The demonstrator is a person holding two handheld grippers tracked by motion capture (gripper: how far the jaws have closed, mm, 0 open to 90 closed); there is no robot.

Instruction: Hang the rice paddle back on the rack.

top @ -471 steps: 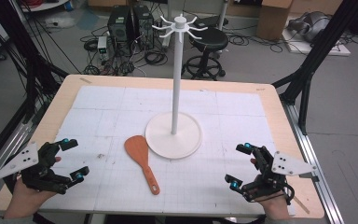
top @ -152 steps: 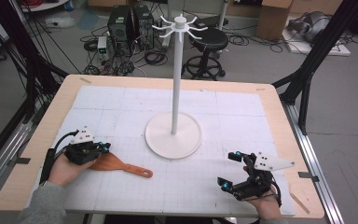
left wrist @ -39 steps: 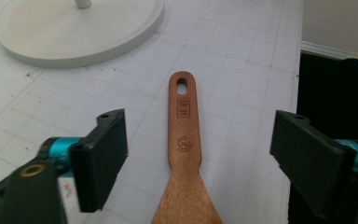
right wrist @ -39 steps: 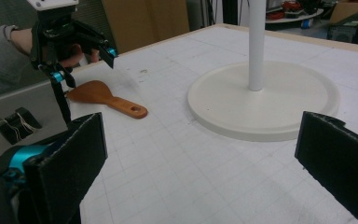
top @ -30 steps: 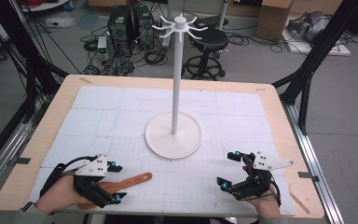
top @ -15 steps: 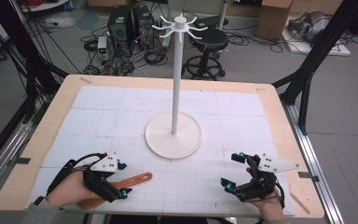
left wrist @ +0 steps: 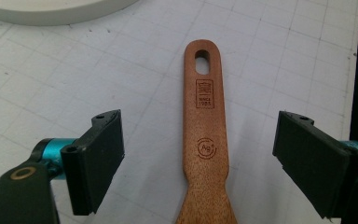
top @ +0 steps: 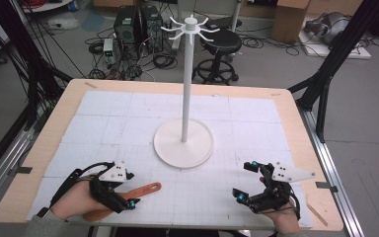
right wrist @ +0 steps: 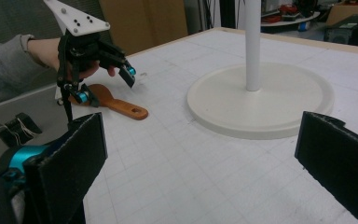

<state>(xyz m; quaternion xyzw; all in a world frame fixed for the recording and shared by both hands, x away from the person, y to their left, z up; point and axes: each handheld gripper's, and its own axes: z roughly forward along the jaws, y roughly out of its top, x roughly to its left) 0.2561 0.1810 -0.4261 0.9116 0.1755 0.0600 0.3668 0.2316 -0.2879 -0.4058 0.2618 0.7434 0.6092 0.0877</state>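
Down at the near left of the table [top: 54, 128], the left gripper [top: 123, 195] hangs over a wooden spatula [top: 138, 191], its jaws spread wide and straddling the handle without touching it. Seen from the left gripper view, the spatula [left wrist: 205, 135] lies flat on the white gridded mat [left wrist: 51, 93], its handle running straight up the middle of the gap between the two black jaws, with clear mat on either side; the slotted hanging hole sits at the far end and two stamped marks show on the wood. Its blade end passes out of sight below the gripper, probably under the hand [top: 76, 200], though the high view is too coarse there to be sure. From the right gripper view the left gripper [right wrist: 105, 84] appears tilted down above the blade end of the spatula [right wrist: 116, 105], whose handle points toward the white stand [right wrist: 261, 100]. That stand [top: 183, 140] rises from a round base at the middle of the mat, well apart from the spatula, with a ring of hooks at its top. Over at the near right, the right gripper [top: 249, 182] is also wide open and holds nothing, just above the mat.
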